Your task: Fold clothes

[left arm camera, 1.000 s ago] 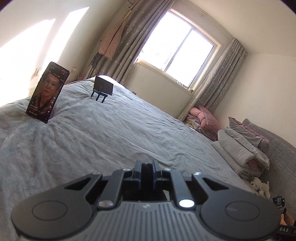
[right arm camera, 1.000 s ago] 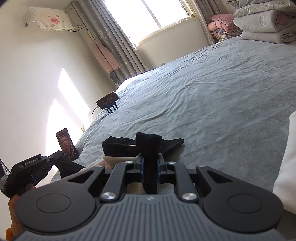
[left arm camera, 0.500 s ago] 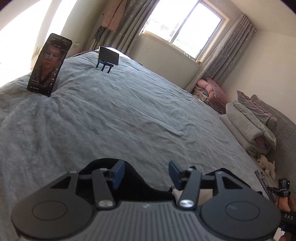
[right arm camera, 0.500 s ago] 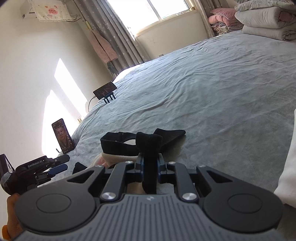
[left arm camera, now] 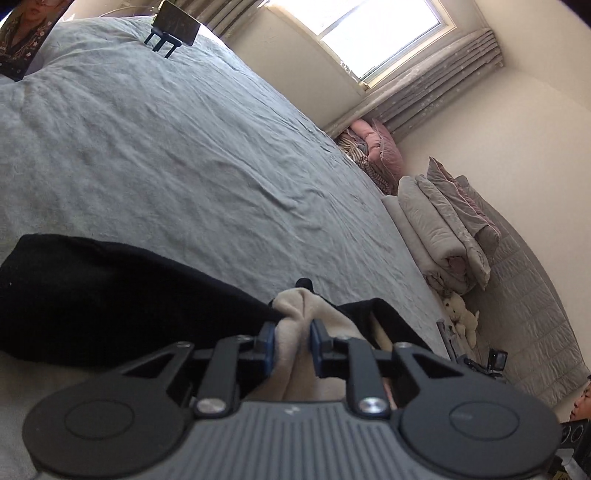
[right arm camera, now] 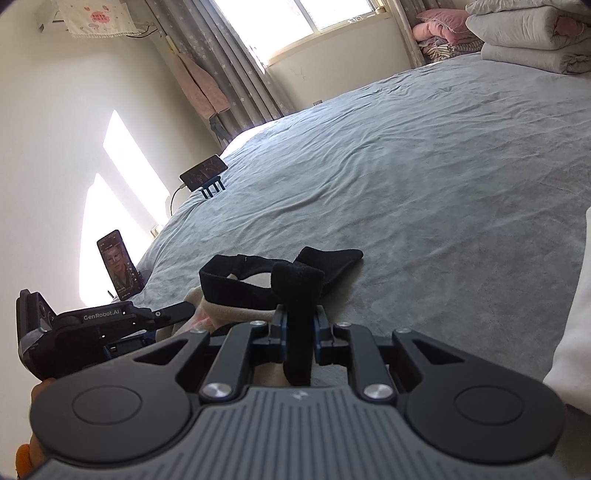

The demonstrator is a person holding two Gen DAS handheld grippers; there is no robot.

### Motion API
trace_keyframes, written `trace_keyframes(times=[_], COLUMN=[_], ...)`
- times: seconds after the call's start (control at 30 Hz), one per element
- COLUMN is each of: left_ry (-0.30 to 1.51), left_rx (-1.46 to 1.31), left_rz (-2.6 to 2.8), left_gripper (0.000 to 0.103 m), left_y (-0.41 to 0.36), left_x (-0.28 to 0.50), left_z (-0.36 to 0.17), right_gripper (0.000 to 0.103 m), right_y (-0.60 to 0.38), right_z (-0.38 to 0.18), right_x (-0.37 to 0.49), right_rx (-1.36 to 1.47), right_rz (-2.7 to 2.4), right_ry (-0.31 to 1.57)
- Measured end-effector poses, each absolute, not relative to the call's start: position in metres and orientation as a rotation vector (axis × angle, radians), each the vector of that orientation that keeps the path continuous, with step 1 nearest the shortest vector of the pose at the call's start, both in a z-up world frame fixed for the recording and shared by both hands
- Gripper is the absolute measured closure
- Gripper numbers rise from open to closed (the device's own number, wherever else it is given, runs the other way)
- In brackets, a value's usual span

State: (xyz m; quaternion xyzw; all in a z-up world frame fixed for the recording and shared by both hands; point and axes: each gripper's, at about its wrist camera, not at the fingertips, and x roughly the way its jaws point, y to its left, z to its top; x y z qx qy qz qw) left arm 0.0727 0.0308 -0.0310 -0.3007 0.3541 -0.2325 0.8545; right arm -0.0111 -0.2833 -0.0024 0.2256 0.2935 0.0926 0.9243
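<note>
We hold a two-finger gripper in each hand over a wide bed covered in a wrinkled grey sheet (right arm camera: 424,177). The garment (left arm camera: 92,299) lies at the near edge of the bed: black on the outside with a beige lining (left arm camera: 295,306) showing where the cloth turns over.

Our left gripper (left arm camera: 291,338) has a bunched fold of that beige lining between its fingers, and its jaws are closing on it; the blue-edged pads sit against the cloth on both sides. The black body of the garment spreads away to the left of it in the left wrist view.

Our right gripper (right arm camera: 298,325) is clamped on a thick roll of the black fabric, which stands up between the fingers and reaches down toward the gripper body. Beyond it a black band of the garment loops over the beige part, and a flat black end lies on the sheet to the right.

In the right wrist view the left gripper comes in from the left edge, just beside the beige cloth, though we cannot see its fingertips clearly from there.

Farther off on the bed, one phone (right arm camera: 118,264) stands upright near the edge and a second phone (right arm camera: 204,171) sits on a small stand. Folded quilts (left arm camera: 443,229) are stacked at the far side by the curtained window (right arm camera: 295,22).
</note>
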Motion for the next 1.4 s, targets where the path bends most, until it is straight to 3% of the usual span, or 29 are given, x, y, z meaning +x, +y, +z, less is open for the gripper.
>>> trace_keyframes(times=[0.27, 0.47, 1.2, 1.3, 1.4], left_ry=[0.523, 0.454, 0.823, 0.789, 0.738], left_rx=[-0.559, -0.524, -0.12, -0.103, -0.134], left_rz=[-0.43, -0.336, -0.548, -0.571, -0.581], left_gripper=[0.086, 0.086, 0.086, 0.081, 0.063], left_y=[0.052, 0.08, 0.109, 0.11, 0.114], left_x=[0.037, 0.023, -0.015, -0.014, -0.01], left_z=[0.009, 0.021, -0.028, -0.015, -0.002], right_gripper=[0.087, 0.087, 0.087, 0.086, 0.086], right_y=[-0.28, -0.274, -0.264, -0.266, -0.269], right_z=[0.005, 0.014, -0.038, -0.037, -0.036], right_x=[-0.014, -0.016, -0.008, -0.007, -0.007], right_rx=[0.491, 0.472, 0.22, 0.241, 0.265], right_rz=[0.221, 0.225, 0.184, 0.186, 0.192], right_ry=[0.564, 0.542, 0.831, 0.828, 0.825])
